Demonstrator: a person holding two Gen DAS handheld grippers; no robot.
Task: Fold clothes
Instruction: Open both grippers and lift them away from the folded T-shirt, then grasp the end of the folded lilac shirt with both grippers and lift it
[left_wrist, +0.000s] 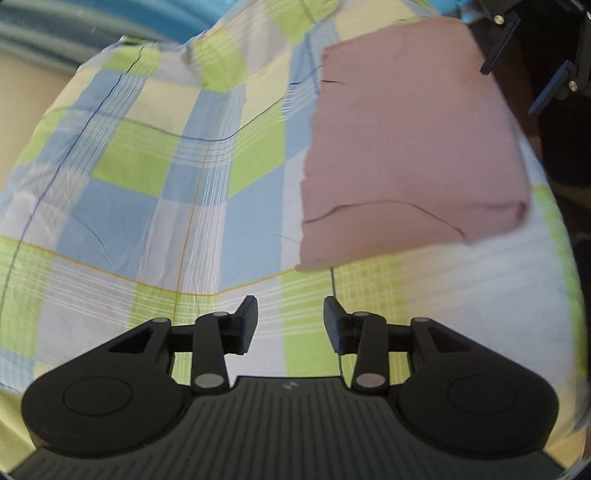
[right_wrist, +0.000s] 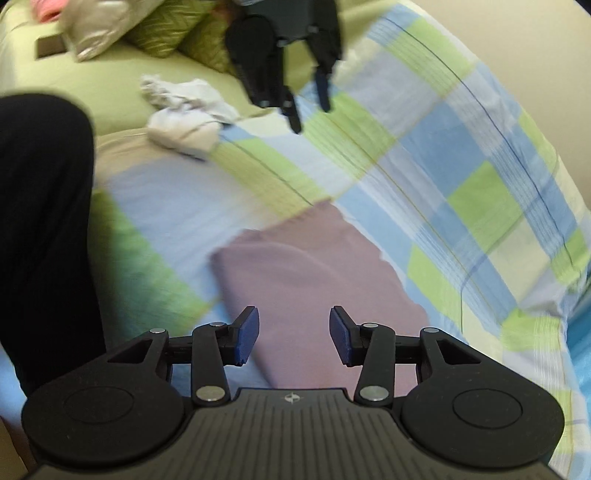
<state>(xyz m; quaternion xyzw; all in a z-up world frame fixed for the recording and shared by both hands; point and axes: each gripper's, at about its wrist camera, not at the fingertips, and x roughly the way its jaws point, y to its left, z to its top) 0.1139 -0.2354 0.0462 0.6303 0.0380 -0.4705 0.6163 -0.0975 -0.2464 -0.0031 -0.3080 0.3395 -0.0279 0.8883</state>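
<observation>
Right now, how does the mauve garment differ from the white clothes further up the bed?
The mauve garment is folded into a flat, neat rectangle; the white clothes lie crumpled in a loose heap. The mauve garment rests on the plaid sheet, just ahead of the right gripper; the white clothes sit farther off, at the plaid sheet's edge beside the green cushions. Neither is gripped: both grippers' jaws are open and empty.
</observation>
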